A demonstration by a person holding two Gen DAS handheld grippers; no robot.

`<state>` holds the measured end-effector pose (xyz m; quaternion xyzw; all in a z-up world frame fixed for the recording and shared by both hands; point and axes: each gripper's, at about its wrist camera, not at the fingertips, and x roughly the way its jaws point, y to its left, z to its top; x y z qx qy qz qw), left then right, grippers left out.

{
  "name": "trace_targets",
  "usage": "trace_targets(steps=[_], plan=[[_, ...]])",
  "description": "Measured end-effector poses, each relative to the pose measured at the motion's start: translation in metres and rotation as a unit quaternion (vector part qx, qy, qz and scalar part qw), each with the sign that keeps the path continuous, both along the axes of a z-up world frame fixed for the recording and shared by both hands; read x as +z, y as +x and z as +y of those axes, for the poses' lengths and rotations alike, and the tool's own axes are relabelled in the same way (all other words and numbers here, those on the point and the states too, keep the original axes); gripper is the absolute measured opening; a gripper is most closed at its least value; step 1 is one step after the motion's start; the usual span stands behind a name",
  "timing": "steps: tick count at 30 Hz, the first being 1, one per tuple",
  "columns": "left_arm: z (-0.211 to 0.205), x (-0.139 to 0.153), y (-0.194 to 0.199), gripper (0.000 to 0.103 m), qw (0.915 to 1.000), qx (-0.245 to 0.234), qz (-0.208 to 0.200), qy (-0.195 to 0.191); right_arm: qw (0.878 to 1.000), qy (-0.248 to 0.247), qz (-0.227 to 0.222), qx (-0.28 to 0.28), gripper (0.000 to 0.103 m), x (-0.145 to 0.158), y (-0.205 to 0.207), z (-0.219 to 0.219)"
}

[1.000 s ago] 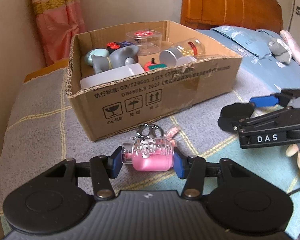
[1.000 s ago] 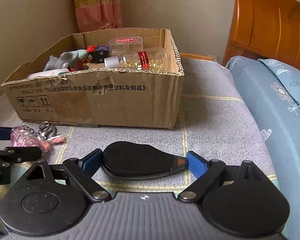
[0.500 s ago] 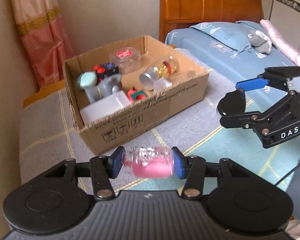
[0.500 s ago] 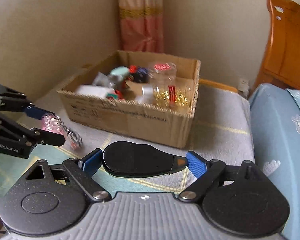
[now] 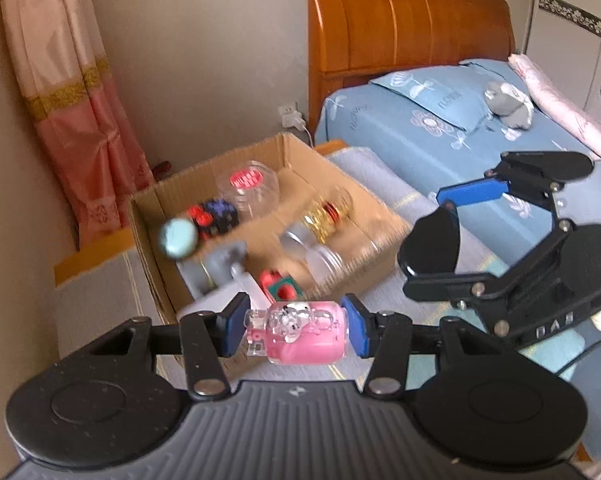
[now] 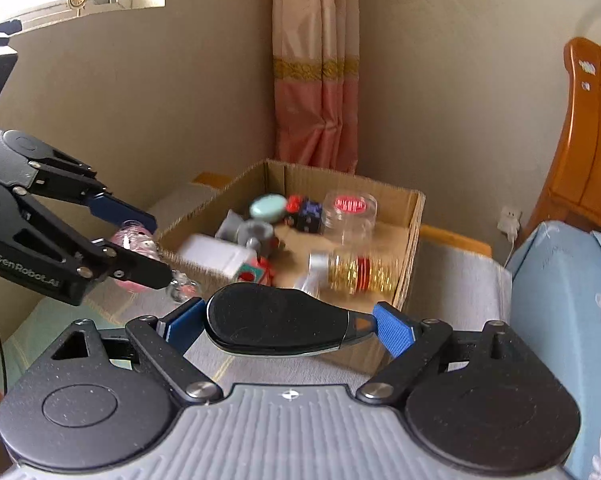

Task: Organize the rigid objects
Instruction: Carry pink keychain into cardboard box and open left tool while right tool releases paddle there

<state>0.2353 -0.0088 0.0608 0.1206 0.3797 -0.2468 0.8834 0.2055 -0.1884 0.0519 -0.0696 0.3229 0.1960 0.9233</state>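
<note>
1. The left gripper (image 5: 296,330) is clamped on a pink keychain bottle (image 5: 300,334), its blue pads pressing the two ends so the bottle lies crosswise between them, lifted off the bed cover.
2. From the right wrist view, the same left gripper (image 6: 156,246) holds the pink keychain bottle (image 6: 134,240) just beside the near left corner of the cardboard box (image 6: 410,216), with key rings (image 6: 182,286) dangling below the lower finger.
3. The right gripper (image 6: 286,326) is closed around a flat black oval case (image 6: 276,320), which spans the gap between its blue pads; a small orange mark shows near the narrow end.
4. In the left wrist view the right gripper (image 5: 444,216) stands to the right of the box, holding the black oval case (image 5: 430,242) on edge.
5. The cardboard box (image 5: 144,216) is open and holds a clear round tub with a red label (image 5: 247,188), a black and red cube (image 5: 212,216), a mint-capped item (image 5: 177,237), a grey figure (image 5: 224,266), a white block (image 6: 216,254) and a lying jar of yellow capsules (image 6: 354,270).
6. Much of the box content is blurred.
7. The box rests on a grey checked bed cover (image 6: 460,276), with a pink curtain (image 6: 316,64) and a wooden headboard (image 5: 400,28) behind.
</note>
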Motion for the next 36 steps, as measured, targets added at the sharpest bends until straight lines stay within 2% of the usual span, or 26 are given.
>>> trace_targets(steps=[11,17,24,26,27,28,33,36], plan=[[0.003,0.008,0.070,0.049,0.9992,0.038,-0.011,0.001,1.000,-0.020,0.001,0.008,0.093,0.009,0.074,0.012],[0.003,-0.008,0.103,0.050,0.9989,0.046,-0.003,0.003,1.000,-0.022,0.014,-0.002,0.093,0.001,0.113,0.013],[0.013,-0.037,0.123,0.050,0.9974,0.070,0.017,0.008,0.999,-0.030,0.025,-0.008,0.093,-0.012,0.143,0.014],[0.017,-0.041,0.124,0.063,0.9970,0.076,0.013,0.009,0.999,-0.035,0.027,-0.007,0.093,-0.016,0.149,0.015],[0.020,-0.042,0.125,0.086,0.9966,0.081,0.015,0.008,0.999,-0.036,0.028,-0.007,0.093,-0.017,0.152,0.016],[0.022,-0.042,0.124,0.099,0.9960,0.088,0.015,0.006,0.999,-0.038,0.031,-0.007,0.093,-0.018,0.155,0.017],[0.036,-0.041,0.113,0.100,0.9950,0.100,0.004,-0.005,0.998,-0.041,0.049,-0.004,0.093,-0.027,0.171,0.021],[0.042,-0.042,0.104,0.100,0.9941,0.108,-0.002,0.001,0.997,-0.039,0.064,-0.003,0.093,-0.035,0.179,0.026]])
